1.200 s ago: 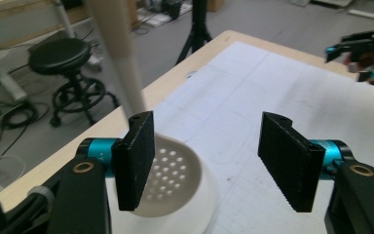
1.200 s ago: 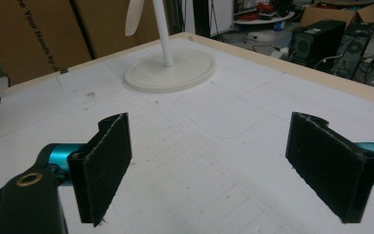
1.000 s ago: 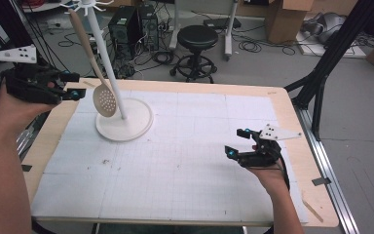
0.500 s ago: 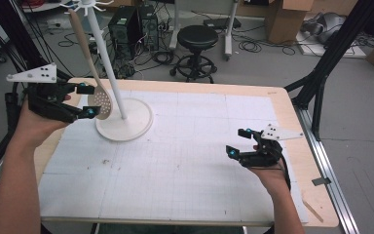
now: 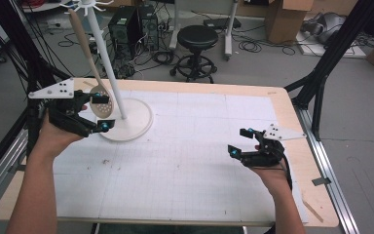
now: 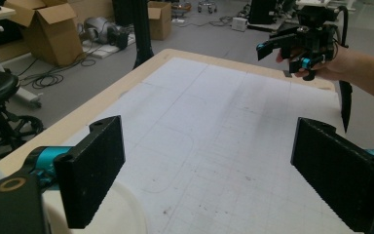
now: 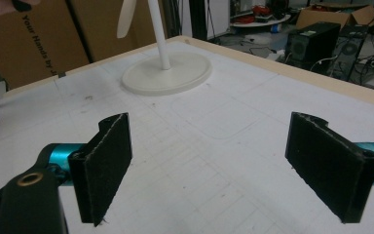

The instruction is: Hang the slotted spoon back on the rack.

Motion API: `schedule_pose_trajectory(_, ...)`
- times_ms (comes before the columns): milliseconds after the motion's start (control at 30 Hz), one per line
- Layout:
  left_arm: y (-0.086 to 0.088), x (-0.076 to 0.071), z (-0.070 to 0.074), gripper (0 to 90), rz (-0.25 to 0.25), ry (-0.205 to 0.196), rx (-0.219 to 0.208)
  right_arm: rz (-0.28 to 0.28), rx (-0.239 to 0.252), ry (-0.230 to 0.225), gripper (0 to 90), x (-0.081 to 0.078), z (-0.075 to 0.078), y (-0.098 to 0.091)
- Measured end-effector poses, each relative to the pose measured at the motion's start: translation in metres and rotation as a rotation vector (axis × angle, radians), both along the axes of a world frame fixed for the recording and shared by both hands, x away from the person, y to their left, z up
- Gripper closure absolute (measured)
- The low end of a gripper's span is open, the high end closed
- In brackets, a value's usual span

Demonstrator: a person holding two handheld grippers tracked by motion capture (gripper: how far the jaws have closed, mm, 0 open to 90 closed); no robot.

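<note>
A wooden slotted spoon [image 5: 101,104] hangs from a hook at the top of a white stand [image 5: 126,124] with a round base at the table's back left. My left gripper [image 5: 103,113] is level with the spoon's bowl and just left of the pole. Its jaws have just been opening and stand wide, and the left gripper view [image 6: 214,170] shows nothing between the pads. At the right side of the table my right gripper [image 5: 239,142] hovers open and empty [image 7: 209,165], facing the stand's base [image 7: 168,73].
White gridded paper [image 5: 190,161] covers the wooden table. The stand's base rim [image 6: 121,209] lies under my left jaw. A black stool [image 5: 198,39], computer cases [image 5: 131,22] and cardboard boxes [image 5: 285,14] stand on the floor beyond the far edge.
My left hand has moved down and to the right, up to the stand's pole beside the spoon's bowl, and its jaws have opened wider. The right hand has kept still.
</note>
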State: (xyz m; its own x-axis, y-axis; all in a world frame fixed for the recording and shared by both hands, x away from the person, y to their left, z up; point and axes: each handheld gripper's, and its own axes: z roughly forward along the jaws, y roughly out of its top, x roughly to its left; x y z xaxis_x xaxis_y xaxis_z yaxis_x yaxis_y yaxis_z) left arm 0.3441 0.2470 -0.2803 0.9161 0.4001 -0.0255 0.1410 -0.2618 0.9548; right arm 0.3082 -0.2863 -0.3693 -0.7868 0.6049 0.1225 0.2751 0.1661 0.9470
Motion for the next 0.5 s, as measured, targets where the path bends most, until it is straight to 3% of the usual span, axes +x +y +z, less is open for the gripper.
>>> schedule_pose_trajectory(67,-0.003,-0.002,-0.006,10.8,-0.007,0.002,-0.022,-0.001,0.0,0.001,16.7,0.0,-0.001,-0.001)
schedule_pose_trajectory(333,-0.01,-0.009,-0.03,6.5,-0.005,-0.005,-0.03,-0.004,0.0,-0.002,16.7,0.001,-0.001,-0.002)
schedule_pose_trajectory(500,-0.015,-0.015,-0.048,5.3,-0.015,-0.001,-0.059,-0.001,-0.007,-0.002,16.7,0.0,-0.002,0.0)
